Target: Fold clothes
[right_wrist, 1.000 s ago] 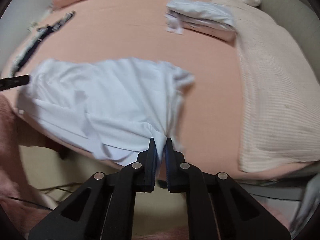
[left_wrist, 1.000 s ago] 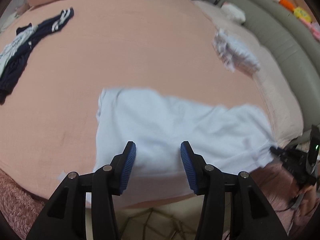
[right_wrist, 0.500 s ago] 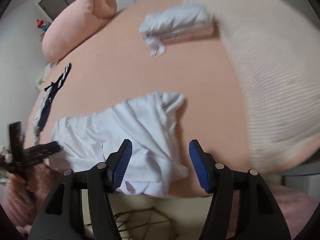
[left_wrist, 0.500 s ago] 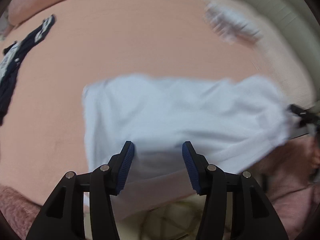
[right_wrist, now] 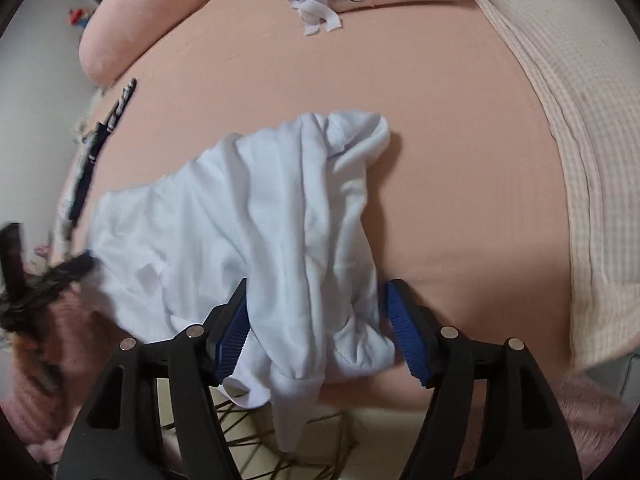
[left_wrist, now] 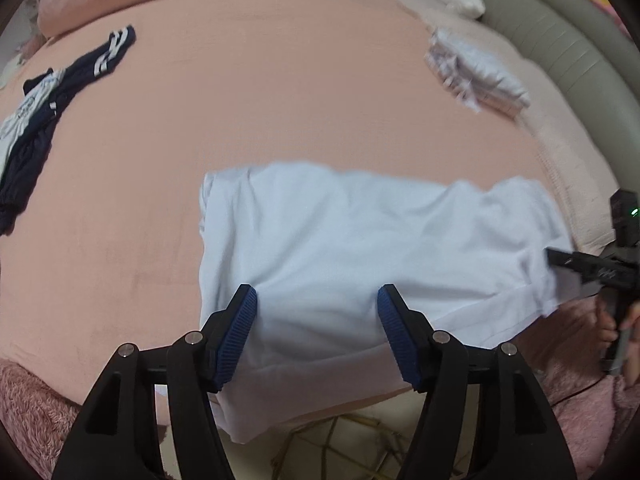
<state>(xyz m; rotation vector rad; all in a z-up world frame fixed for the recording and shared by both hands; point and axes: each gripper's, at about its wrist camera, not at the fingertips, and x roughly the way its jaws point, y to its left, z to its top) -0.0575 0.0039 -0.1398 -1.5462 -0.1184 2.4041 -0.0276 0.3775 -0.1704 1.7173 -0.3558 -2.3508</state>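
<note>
Peach bed (left_wrist: 280,80): white T-shirt (left_wrist: 360,248) lies long axis 9-to-3; left tongs (left_wrist: 316,320) wide at 6, right tongs (right_wrist: 316,320) closing astride its bunched 3 o'clock end, nothing gripped.

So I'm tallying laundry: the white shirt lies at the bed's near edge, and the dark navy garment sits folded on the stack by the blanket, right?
Not quite. The navy garment lies crumpled alone at the far left, away from the folded stack, as the left wrist view shows. The white shirt is at the near edge.

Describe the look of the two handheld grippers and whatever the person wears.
Both the left gripper and right gripper have matte black angular fingers with silver rivets and ribbed blue pads. A fluffy pink sleeve shows near the right hand.
</note>
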